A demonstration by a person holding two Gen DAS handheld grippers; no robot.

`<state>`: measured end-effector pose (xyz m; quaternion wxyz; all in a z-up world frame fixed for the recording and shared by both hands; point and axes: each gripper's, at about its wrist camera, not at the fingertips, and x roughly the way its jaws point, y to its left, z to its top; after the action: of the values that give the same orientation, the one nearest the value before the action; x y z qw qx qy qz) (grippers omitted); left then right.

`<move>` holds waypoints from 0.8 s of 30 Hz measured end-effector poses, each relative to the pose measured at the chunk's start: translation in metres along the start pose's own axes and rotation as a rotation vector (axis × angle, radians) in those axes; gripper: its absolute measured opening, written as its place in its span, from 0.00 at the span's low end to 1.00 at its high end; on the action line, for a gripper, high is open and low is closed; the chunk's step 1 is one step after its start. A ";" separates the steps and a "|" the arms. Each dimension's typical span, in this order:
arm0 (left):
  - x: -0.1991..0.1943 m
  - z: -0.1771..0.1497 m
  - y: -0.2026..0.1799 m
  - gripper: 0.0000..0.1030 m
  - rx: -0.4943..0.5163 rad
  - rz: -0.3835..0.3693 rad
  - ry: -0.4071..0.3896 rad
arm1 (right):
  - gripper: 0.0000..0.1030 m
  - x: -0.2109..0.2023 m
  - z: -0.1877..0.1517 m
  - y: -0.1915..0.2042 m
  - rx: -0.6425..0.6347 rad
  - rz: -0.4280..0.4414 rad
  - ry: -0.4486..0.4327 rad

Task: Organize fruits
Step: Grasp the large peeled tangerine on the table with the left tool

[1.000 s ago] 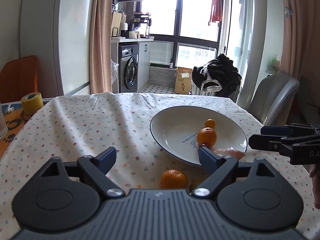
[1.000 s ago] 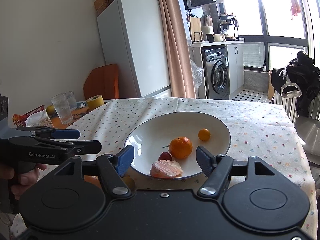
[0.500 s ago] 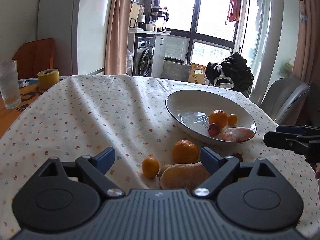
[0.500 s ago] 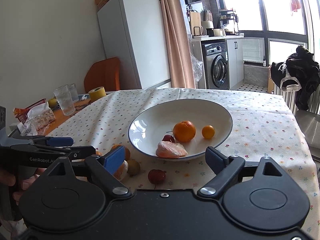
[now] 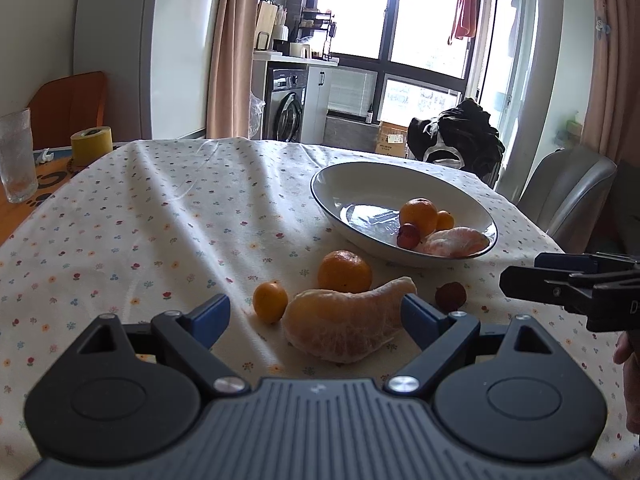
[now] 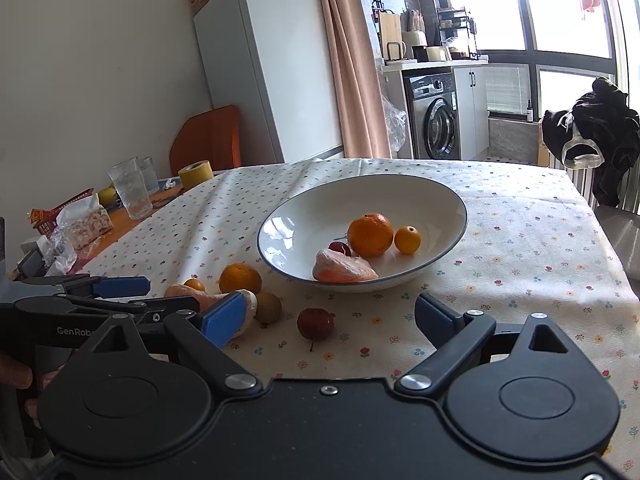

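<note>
Both your left gripper (image 5: 314,318) and right gripper (image 6: 328,318) are spread, empty; squeeze hard and the soft peeled orange segment cluster (image 5: 346,330) bursts.

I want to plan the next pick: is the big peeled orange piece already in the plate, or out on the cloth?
Out. The peeled piece lies on the tablecloth before the plate.

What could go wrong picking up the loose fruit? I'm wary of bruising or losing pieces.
The peeled segment between the open left gripper fingers looks soft; a hard squeeze may crush it. The small round orange and red fruit lie loose on wrinkled cloth and might roll if nudged.
</note>
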<state>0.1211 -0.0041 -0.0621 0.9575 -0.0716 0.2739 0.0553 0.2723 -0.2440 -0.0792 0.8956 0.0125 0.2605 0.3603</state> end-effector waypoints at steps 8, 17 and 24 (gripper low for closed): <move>0.008 -0.004 -0.015 0.88 0.024 -0.012 0.018 | 0.88 0.001 -0.004 -0.006 0.010 0.013 0.007; 0.022 -0.008 -0.029 0.88 0.060 0.013 0.041 | 0.85 0.000 -0.011 -0.025 0.082 0.053 0.033; 0.034 -0.010 -0.036 0.88 0.063 0.056 0.075 | 0.84 0.004 -0.012 -0.027 0.088 0.054 0.036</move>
<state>0.1497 -0.0391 -0.0852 0.9464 -0.0358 0.3130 0.0708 0.2864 -0.2637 -0.0972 0.8793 0.0524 0.2917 0.3728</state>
